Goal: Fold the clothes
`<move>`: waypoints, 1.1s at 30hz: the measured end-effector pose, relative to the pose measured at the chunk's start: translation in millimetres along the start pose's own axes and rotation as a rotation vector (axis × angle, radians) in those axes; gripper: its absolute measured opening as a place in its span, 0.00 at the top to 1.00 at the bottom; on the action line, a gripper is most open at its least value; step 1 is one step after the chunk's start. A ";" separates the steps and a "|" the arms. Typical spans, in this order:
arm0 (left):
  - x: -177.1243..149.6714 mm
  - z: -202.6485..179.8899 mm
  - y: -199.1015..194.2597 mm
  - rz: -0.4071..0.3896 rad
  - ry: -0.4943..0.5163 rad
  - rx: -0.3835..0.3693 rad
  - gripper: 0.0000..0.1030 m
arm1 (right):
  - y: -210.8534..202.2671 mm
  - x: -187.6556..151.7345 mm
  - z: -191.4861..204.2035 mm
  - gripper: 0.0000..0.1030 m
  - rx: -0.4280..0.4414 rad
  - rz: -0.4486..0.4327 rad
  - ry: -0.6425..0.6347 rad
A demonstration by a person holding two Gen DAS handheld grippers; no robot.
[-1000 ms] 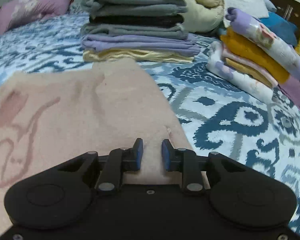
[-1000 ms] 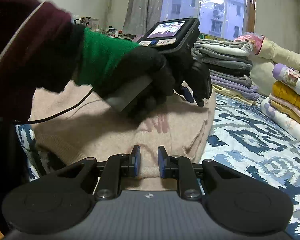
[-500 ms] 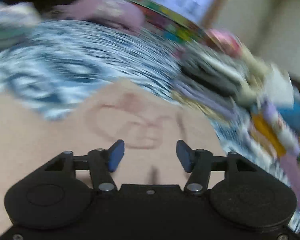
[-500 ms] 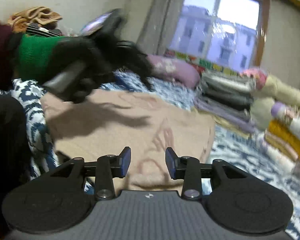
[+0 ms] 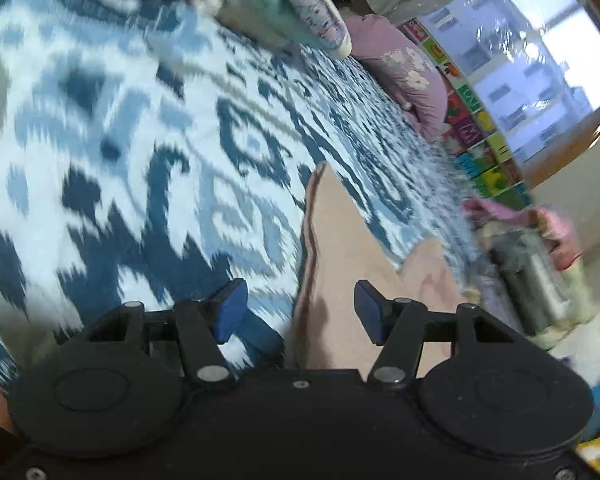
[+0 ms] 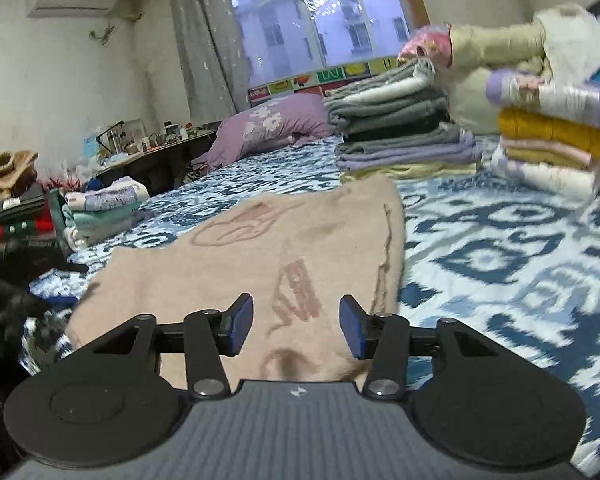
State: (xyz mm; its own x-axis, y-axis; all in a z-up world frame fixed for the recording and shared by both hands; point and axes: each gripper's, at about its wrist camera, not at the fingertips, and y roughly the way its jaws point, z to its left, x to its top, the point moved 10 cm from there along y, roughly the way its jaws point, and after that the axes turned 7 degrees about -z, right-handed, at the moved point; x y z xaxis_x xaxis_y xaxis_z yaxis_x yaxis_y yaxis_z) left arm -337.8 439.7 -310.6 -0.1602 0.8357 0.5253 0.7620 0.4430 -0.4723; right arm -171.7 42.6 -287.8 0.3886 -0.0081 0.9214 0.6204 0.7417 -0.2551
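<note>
Both sets of tongs are spread wide, nothing gripped in either. The left tongs [image 5: 298, 312] hang over the near edge of the beige sweater [image 5: 340, 248], tipped at a hard angle; its blue pads [image 5: 230, 310] stand well apart, one over the bedspread [image 5: 140, 152] and the other over the knit, with the sweater's edge running up between them. That view is smeared, so the finer folds are hard to read.

The right tongs [image 6: 296, 326] are level and low over the same sweater [image 6: 260, 256], pads [image 6: 242, 322] parted with bare knit showing between them, and I can't tell whether they touch the cloth. The sweater lies spread flat on the blue and white patterned bed [image 6: 500, 264], pinkish line drawings and lettering facing up, its right edge running straight beside open bedspread.

Beyond its far end sits a tall stack of folded greys and lilacs [image 6: 396, 128], touching or just short of the sweater's tip. To the right of that, a second pile [image 6: 548, 136] with a mustard piece in the middle. A purple flowered pillow [image 6: 272, 124] rests near the window [image 6: 324, 20]. Off to the left, a small folded pile [image 6: 104, 208] sits at the bed's edge, with a cluttered surface [image 6: 148, 148] behind it.
</note>
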 end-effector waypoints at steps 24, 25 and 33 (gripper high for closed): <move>-44.8 -52.7 -4.0 0.135 0.297 -0.128 0.92 | 3.9 -10.9 36.0 0.40 0.071 0.075 -0.097; -44.9 -57.9 -4.9 0.126 0.308 -0.134 0.92 | 2.3 -9.0 35.2 0.39 0.072 0.068 -0.092; -56.8 -109.6 -19.4 0.073 0.398 -0.216 0.94 | -4.3 2.5 19.4 0.38 0.082 0.048 0.001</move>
State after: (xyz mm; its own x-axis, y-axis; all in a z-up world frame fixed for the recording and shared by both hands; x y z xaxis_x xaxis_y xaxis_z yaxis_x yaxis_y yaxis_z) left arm -274.7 348.1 -253.7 0.1203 0.6535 0.7473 0.8826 0.2742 -0.3818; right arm -186.6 52.4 -278.7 0.4174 0.0279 0.9083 0.5433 0.7936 -0.2740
